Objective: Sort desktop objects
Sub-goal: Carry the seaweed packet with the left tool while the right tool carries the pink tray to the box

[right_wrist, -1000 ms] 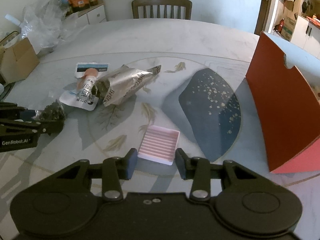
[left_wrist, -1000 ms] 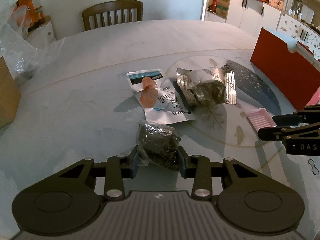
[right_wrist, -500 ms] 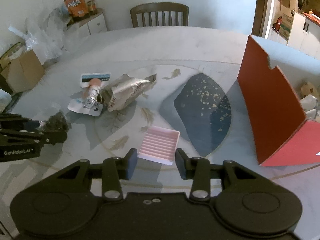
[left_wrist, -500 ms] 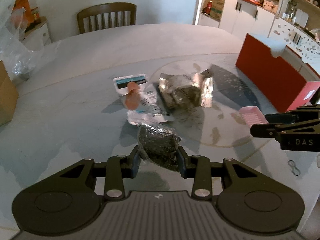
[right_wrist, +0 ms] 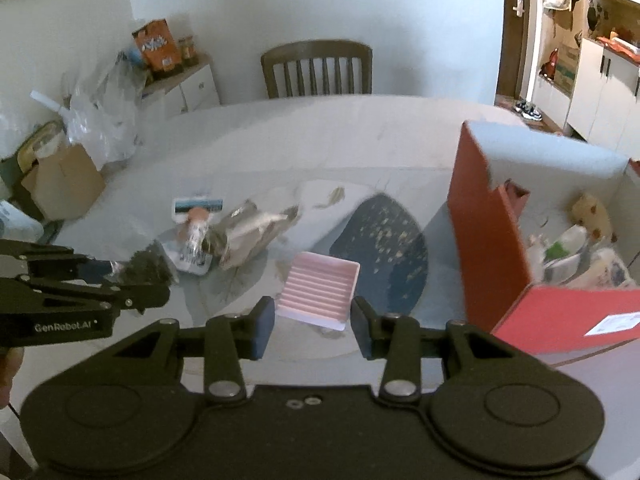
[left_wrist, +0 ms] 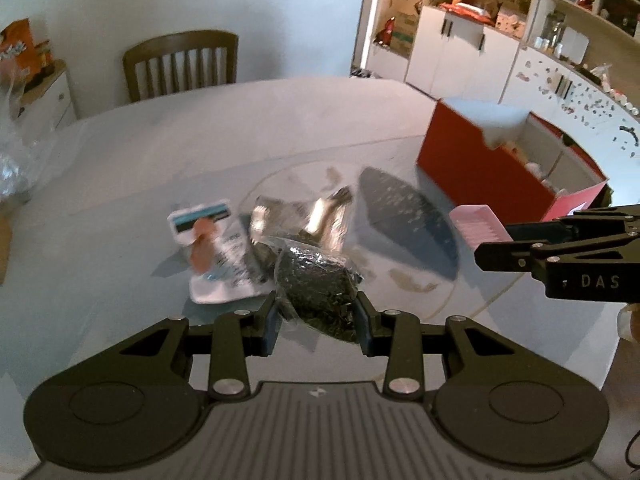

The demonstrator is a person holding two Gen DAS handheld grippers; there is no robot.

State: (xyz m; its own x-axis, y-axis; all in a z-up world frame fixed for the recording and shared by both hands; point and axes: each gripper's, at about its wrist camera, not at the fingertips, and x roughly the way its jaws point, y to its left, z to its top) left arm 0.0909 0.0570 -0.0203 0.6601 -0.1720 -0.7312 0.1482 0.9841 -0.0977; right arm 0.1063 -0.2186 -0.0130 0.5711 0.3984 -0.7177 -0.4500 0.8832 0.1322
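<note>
1. The left gripper (left_wrist: pixel 316 322) is clamped on a dark tea packet (left_wrist: pixel 318 286), held above the table (left_wrist: pixel 120 168).
2. The right gripper (right_wrist: pixel 312 320) has its jaws apart around a raised pink tray (right_wrist: pixel 320 286).
3. Only the right wrist view shows inside the red box (right_wrist: pixel 492 248).
4. Both grippers have risen since earlier.

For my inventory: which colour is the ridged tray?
Pink; the tray shows best in the right wrist view.
</note>
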